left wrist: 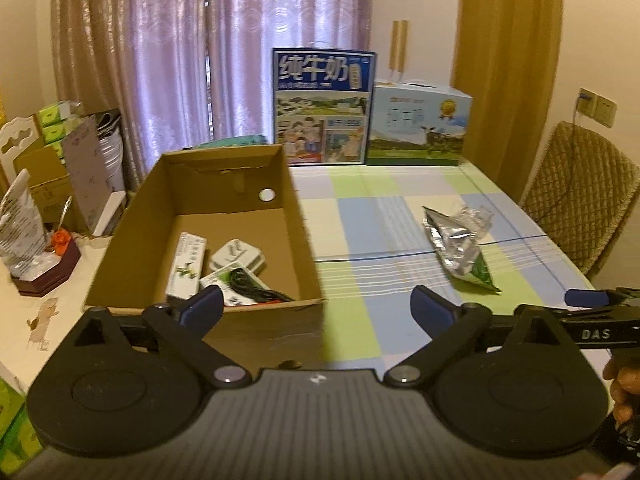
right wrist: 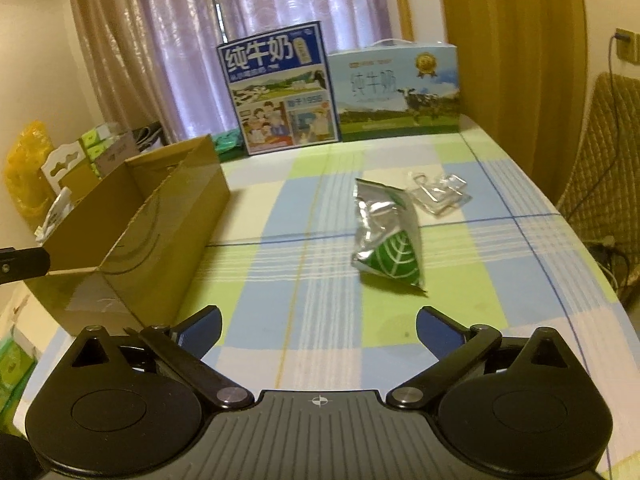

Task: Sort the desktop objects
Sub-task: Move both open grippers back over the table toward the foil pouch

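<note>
An open cardboard box (left wrist: 304,248) (right wrist: 192,200) stands on the checked tablecloth at the left. Inside it lie a long white packet (left wrist: 186,264), a small white box (left wrist: 238,256) and a pack with a black cable (left wrist: 248,284). To the right, a silver and green foil bag (left wrist: 460,252) (right wrist: 386,240) lies flat, with a clear plastic wrapper (left wrist: 476,216) (right wrist: 438,194) just behind it. My left gripper (left wrist: 318,308) is open and empty, over the box's near right corner. My right gripper (right wrist: 318,332) is open and empty, short of the foil bag.
Two milk cartons (left wrist: 324,106) (right wrist: 396,90) stand at the table's far edge before the curtains. A padded chair (left wrist: 580,200) is at the right. Boxes, bags and a dark tray (left wrist: 44,272) crowd the left side. The right gripper's finger (left wrist: 586,298) shows at the left wrist view's right edge.
</note>
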A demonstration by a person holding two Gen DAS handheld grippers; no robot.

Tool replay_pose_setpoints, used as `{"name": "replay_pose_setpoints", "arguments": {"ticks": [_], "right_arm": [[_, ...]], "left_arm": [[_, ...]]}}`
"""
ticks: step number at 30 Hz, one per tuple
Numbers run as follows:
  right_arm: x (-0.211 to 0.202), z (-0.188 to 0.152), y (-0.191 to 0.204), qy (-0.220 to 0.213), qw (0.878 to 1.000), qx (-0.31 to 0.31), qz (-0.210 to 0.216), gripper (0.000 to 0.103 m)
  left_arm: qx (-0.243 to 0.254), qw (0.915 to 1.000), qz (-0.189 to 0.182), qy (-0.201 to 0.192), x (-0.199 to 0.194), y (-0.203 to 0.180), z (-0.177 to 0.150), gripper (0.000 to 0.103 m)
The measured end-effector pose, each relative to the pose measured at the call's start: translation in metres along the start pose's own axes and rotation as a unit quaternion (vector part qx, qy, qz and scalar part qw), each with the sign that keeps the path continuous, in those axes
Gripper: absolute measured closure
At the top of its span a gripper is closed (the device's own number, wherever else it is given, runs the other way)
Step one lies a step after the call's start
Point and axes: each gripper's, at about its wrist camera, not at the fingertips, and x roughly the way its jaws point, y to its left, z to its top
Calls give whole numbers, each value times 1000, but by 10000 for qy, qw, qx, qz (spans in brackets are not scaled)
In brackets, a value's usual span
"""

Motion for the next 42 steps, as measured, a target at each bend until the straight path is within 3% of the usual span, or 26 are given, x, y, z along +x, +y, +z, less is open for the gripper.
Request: {"name": "replay_pose_setpoints", "arguments": {"ticks": [20, 42], "right_arm": [[-7, -8, -80, 12, 9973, 544, -494, 2], [-4, -18, -124, 173, 9942, 792, -701, 2]], "left_arm": [[366, 9959, -769, 307, 49, -88, 6, 2], [593, 9891, -1030, 872, 103, -132, -5, 2]]}}
